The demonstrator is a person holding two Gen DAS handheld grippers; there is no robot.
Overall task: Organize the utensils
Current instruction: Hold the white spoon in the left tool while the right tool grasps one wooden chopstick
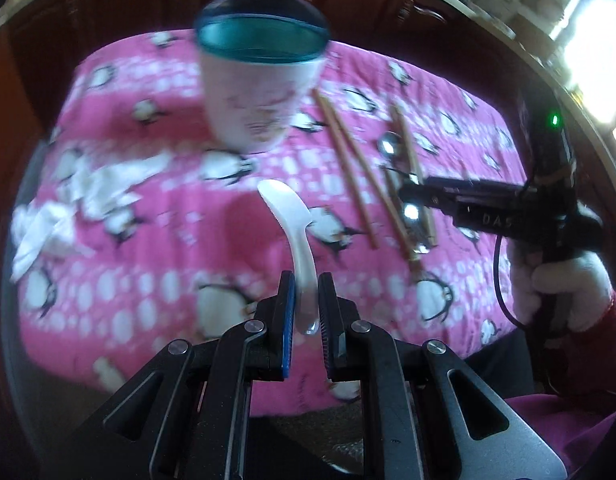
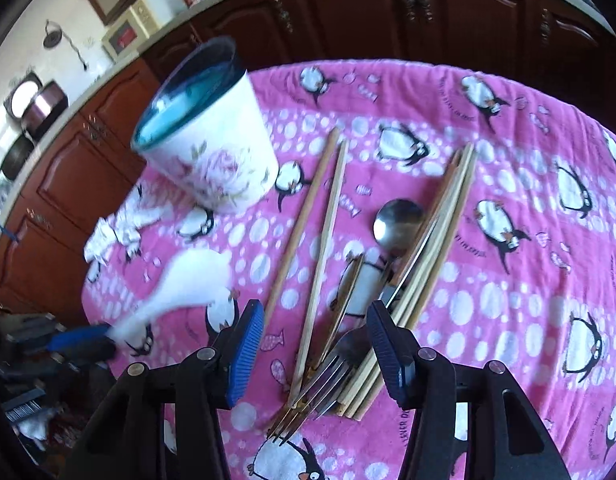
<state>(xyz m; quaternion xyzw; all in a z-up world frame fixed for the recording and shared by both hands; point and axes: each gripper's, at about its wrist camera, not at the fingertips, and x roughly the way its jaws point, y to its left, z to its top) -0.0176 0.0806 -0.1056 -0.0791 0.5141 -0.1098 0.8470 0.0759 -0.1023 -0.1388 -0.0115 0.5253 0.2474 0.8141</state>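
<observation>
My left gripper [image 1: 307, 284] is shut on the handle of a white soup spoon [image 1: 286, 216], which hangs above the pink cloth and points toward the cup [image 1: 260, 92]. The cup is white with a rose print and a teal inside. In the right wrist view the spoon [image 2: 188, 280] is a blur at the left, and the cup [image 2: 212, 148] stands behind it. My right gripper [image 2: 316, 344] is open low over the pile of utensils. Forks [image 2: 316, 388], a chopstick pair [image 2: 320, 220] and a chopstick bundle [image 2: 440, 240] lie between and beside its fingers. A metal spoon [image 2: 398, 220] lies beyond them.
A pink penguin cloth [image 2: 508, 160] covers the table. A crumpled white napkin [image 1: 80, 200] lies left of the cup. Dark wooden cabinets [image 2: 388, 12] stand behind the table. A white-gloved hand [image 1: 560, 280] holds the right gripper at the table's right side.
</observation>
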